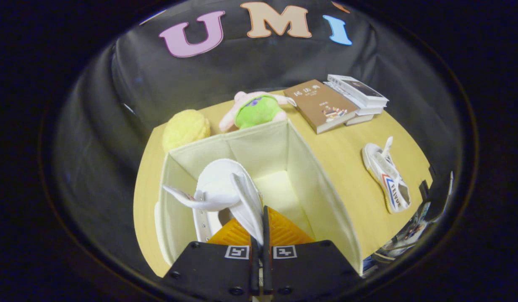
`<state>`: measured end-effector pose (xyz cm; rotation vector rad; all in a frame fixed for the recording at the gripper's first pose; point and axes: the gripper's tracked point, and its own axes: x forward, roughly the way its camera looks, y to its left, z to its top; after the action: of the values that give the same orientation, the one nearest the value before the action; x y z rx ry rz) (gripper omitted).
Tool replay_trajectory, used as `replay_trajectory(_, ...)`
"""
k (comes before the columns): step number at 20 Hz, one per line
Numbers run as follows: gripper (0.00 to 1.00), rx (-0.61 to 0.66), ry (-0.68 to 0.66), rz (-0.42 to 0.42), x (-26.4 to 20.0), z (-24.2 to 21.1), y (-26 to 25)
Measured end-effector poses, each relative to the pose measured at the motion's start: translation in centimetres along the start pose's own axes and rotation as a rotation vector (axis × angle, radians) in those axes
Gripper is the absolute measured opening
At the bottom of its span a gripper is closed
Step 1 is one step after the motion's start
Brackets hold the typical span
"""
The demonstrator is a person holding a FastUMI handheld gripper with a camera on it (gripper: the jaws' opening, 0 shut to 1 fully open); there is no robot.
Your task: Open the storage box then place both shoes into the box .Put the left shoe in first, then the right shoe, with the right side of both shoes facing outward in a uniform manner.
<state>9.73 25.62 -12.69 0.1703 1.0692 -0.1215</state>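
Fingers of my gripper (259, 235) sit nearly together, pinching a thin edge of the white shoe (223, 188), which hangs toe-down over the open storage box (326, 188). I judge the shoe light and floppy at the upper, stiffer at the sole, so this collar hold may let it swing; a grip nearer the heel would steady it. Beyond the box wall, the second shoe (386, 176) lies on the table (338, 151), well apart, needing the same rim pinch. Farther off sit plush toys (254, 110) and books (326, 105)
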Motion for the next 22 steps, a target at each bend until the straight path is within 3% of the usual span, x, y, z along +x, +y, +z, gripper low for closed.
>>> replay_trajectory(6, 0.07, -0.114, 0.124, -0.001, 3.3, -2.9, 1.6)
replay_trajectory(12, 0.2, -0.117, 0.164, 0.035, 3.3, -4.1, 2.5)
replay_trajectory(18, 1.0, -0.095, 0.066, 0.119, -1.0, -2.1, 1.7)
replay_trajectory(22, 1.0, -0.107, -0.076, 0.164, -5.2, 0.5, -0.3)
